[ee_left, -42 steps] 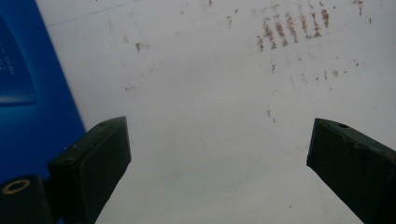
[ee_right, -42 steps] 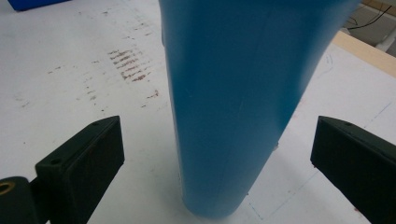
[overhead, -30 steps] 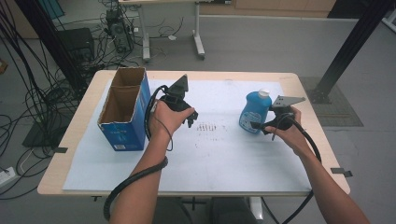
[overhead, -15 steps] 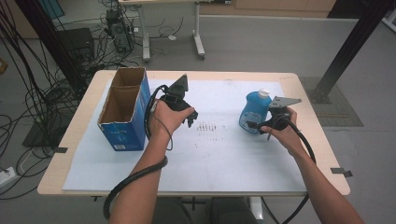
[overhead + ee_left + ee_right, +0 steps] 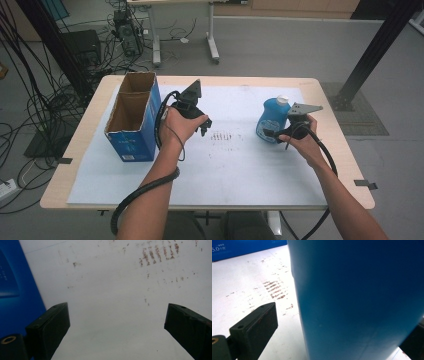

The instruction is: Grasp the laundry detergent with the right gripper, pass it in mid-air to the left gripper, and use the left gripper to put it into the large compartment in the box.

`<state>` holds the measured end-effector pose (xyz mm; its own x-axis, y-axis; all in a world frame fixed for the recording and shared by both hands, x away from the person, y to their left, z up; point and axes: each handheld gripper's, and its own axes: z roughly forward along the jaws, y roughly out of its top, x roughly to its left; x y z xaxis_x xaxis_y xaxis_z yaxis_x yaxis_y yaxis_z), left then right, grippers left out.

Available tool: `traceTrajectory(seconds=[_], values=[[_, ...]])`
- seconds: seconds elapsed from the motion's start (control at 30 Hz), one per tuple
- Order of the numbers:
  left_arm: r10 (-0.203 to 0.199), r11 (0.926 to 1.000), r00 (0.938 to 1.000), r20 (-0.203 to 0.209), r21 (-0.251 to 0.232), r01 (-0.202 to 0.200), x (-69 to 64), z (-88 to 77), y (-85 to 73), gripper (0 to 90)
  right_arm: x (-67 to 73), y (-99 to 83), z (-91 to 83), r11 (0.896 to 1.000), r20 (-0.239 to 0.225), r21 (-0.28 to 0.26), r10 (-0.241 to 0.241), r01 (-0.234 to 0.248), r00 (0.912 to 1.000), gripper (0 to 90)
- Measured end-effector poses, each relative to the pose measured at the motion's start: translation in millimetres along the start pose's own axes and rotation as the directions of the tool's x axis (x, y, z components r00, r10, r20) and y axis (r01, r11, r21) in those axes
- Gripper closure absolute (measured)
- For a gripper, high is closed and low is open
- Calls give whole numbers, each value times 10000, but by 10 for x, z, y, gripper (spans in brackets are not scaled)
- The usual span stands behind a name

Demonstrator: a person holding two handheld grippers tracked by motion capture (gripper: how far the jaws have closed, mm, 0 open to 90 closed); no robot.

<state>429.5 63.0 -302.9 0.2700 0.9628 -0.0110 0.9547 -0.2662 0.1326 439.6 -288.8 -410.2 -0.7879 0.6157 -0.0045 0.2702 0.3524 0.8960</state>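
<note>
Two grippers at work: right gripper [image 5: 274, 134] with jaws spread around the blue bottle [image 5: 270, 119] upright at the table's right, probably to grasp it; left gripper [image 5: 204, 125] spread over bare paper near the open box [image 5: 131, 131], waiting.

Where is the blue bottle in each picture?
High view: the blue bottle stands right of the middle, on the white sheet, right by the right gripper.
Left gripper view: it is not in this picture.
Right gripper view: the bottle fills the middle and right, between the gripper's fingers.
Shared landmark: the patch of brown scuff marks on the sheet.
</note>
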Motion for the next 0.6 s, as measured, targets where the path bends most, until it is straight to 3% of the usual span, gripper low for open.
traceTrajectory(seconds=[0.6], values=[[-9, 10000, 10000, -40, -73, 8, -38, -19, 3, 66, 6, 15, -21, 9999, 67, -143, -52, 52, 10000, 18]])
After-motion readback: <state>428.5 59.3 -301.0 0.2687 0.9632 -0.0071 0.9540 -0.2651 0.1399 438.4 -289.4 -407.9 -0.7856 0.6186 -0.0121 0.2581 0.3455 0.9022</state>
